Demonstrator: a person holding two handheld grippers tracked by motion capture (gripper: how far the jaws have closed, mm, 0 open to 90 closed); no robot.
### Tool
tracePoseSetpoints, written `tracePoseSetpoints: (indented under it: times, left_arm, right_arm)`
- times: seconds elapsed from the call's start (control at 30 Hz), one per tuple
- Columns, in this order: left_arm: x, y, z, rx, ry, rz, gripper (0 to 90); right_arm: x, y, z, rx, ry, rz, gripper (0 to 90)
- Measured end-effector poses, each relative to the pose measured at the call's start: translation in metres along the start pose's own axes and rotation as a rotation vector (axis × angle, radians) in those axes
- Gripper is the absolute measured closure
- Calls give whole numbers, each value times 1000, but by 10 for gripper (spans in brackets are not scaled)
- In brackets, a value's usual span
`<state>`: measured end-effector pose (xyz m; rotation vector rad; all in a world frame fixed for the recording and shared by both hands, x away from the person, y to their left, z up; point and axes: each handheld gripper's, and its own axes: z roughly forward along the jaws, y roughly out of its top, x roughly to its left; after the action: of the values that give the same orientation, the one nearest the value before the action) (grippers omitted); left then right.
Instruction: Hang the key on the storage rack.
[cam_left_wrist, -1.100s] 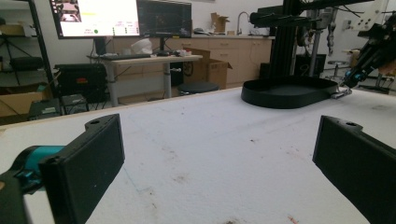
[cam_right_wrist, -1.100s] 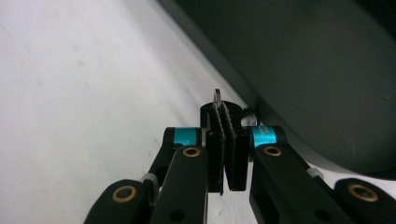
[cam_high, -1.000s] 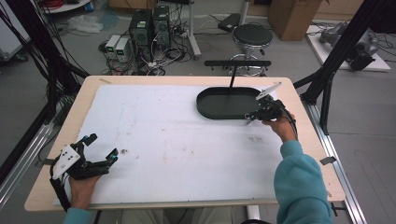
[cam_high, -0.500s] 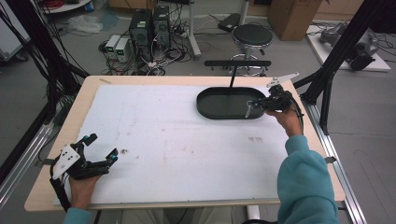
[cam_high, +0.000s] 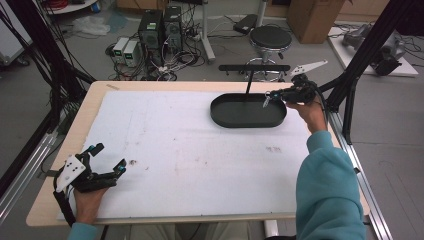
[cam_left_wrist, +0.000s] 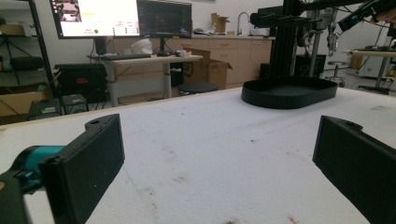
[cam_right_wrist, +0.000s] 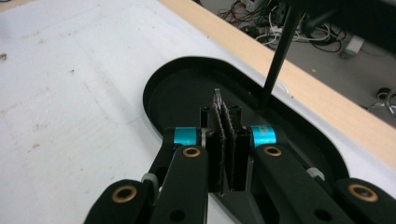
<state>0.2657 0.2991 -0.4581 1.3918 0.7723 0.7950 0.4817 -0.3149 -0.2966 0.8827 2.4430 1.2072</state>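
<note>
We keep the right gripper (cam_right_wrist: 226, 122) clamped on a thin, light, stiff silvery sliver (cam_right_wrist: 217, 100) — slippery, so we pinch its flat faces; the left gripper (cam_left_wrist: 219, 154) gapes empty.

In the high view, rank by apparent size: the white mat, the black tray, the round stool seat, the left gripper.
1. white mat
2. black tray
3. left gripper and stool seat: look alike, and the stool is farther off, so unranked.

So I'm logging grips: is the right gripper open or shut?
Shut. In its own view the right gripper has both pads pressed together over the black tray, with a thin sliver pinched between them; what it is, cannot tell.
</note>
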Motion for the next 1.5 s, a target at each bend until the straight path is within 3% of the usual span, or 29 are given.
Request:
tracePoseSetpoints:
  times: [0.3,0.8,0.97,1.5]
  left_arm:
    - [0,0,0,0,-1,-3,25]
    - [0,0,0,1,0,-4,25]
    - [0,0,0,-1,0,-3,25]
    - [0,0,0,5,0,4,25]
  right_arm:
    - [-8,24,-9,-20,-18,-12,890]
    - [-17,68,-6,44,-49,-66,890]
    - [-18,74,1,104,-61,-85,889]
    - [-24,74,13,149,-86,-90,889]
